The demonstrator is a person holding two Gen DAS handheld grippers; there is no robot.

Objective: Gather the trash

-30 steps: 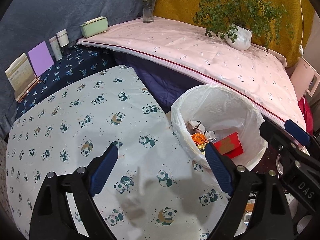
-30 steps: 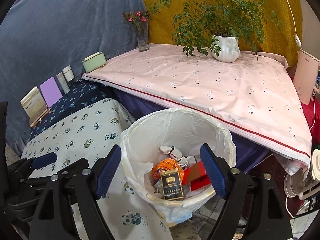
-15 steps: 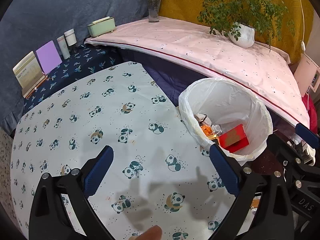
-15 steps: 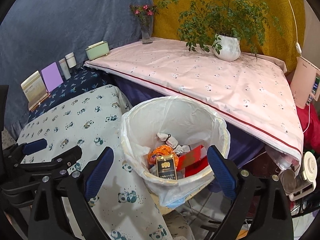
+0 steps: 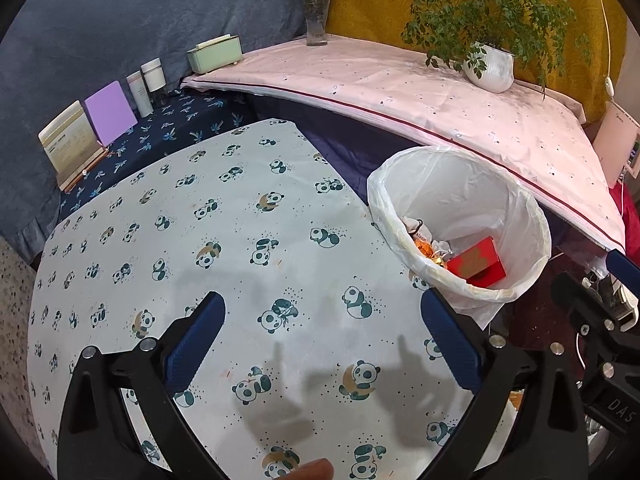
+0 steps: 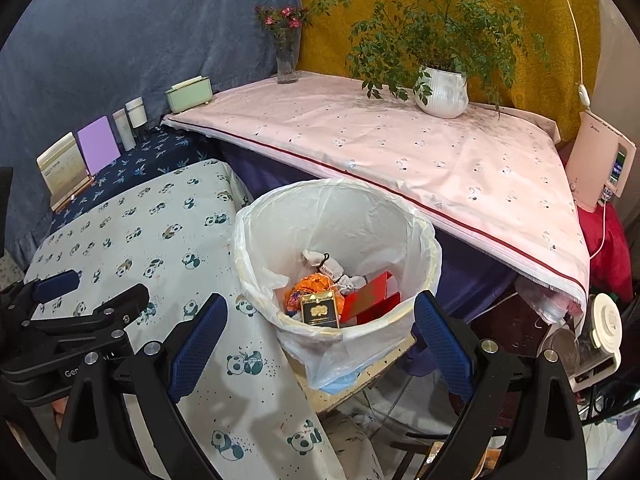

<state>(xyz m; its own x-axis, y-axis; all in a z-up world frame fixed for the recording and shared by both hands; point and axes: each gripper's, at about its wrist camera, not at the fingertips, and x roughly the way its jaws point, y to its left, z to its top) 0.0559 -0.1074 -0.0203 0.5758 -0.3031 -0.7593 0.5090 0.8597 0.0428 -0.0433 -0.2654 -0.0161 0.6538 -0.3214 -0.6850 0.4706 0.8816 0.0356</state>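
Observation:
A bin with a white plastic liner (image 6: 424,240) stands beside the round table under a panda-print cloth (image 5: 224,240). Inside it lie a black-and-gold packet (image 6: 320,312), a red box (image 6: 372,300), an orange wrapper (image 6: 316,284) and a small white pouch (image 6: 324,264). My right gripper (image 6: 320,320) hangs open just in front of the bin's near rim, with nothing between its fingers. My left gripper (image 5: 324,320) is open over the bare cloth, left of the bin (image 5: 460,200), and holds nothing. The red box (image 5: 476,264) shows in the left wrist view too.
Behind the bin runs a pink-covered shelf (image 6: 400,148) with a potted plant (image 6: 440,92), a flower vase (image 6: 286,56) and a green box (image 6: 188,94). Cards and small bottles (image 5: 144,84) line the dark blue ledge. A fingertip (image 5: 312,472) shows at the left view's bottom edge.
Both grippers' jaws have spread wider. Both have drawn back from the bin, so it sits farther off and more of the table shows.

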